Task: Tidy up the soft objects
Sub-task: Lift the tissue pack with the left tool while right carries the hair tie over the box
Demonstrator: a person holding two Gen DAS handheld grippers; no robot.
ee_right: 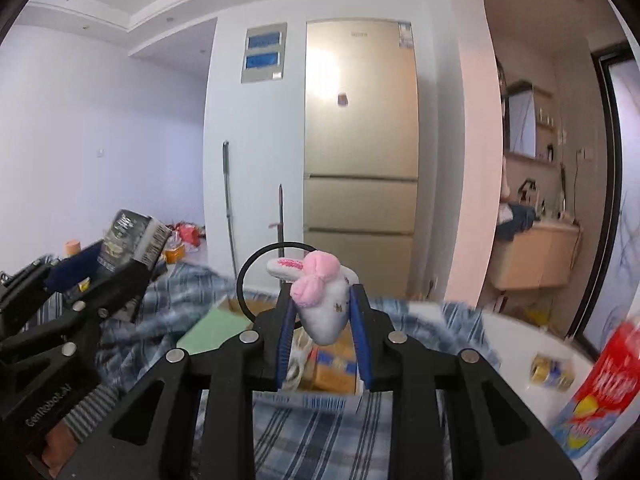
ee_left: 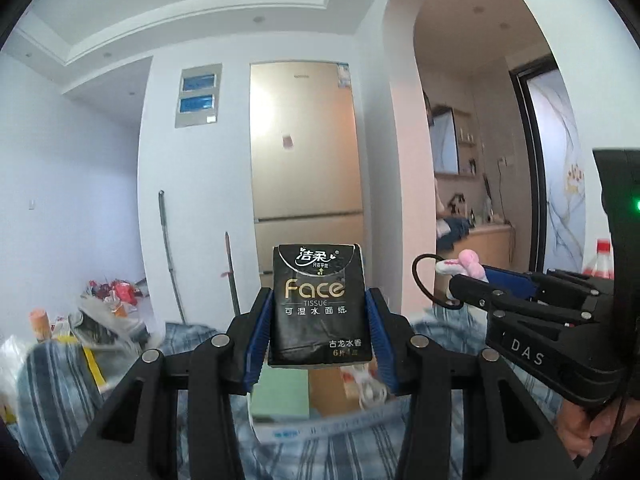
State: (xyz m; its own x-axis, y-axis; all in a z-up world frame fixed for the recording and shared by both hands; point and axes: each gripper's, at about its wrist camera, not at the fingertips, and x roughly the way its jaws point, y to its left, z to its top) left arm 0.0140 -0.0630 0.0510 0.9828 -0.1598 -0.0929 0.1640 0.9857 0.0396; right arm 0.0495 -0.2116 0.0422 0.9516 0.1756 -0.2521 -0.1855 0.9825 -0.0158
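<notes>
Tissue pack (ee_left: 318, 306), black with "Face" lettering, is held upright and pinched at both sides between the blue pads of the left gripper (ee_left: 319, 334), raised above a blue plaid cloth (ee_left: 312, 444). A white plush bunny (ee_right: 324, 300) with a pink bow and black elastic loop is clamped in the narrowly closed right gripper (ee_right: 323, 338). A cardboard box (ee_right: 334, 360) is seen below it.

Ahead of me a tall gold refrigerator (ee_right: 360, 152) stands against the far white wall, with a grey panel (ee_right: 264, 52) holding two blue windows just to its left and two long handles (ee_right: 229, 200) leaning there. To the right, an arched opening (ee_left: 404, 120) leads to a wooden counter (ee_right: 536, 256) and shelves. Recessed spotlights (ee_left: 258, 19) dot the stepped white ceiling.
</notes>
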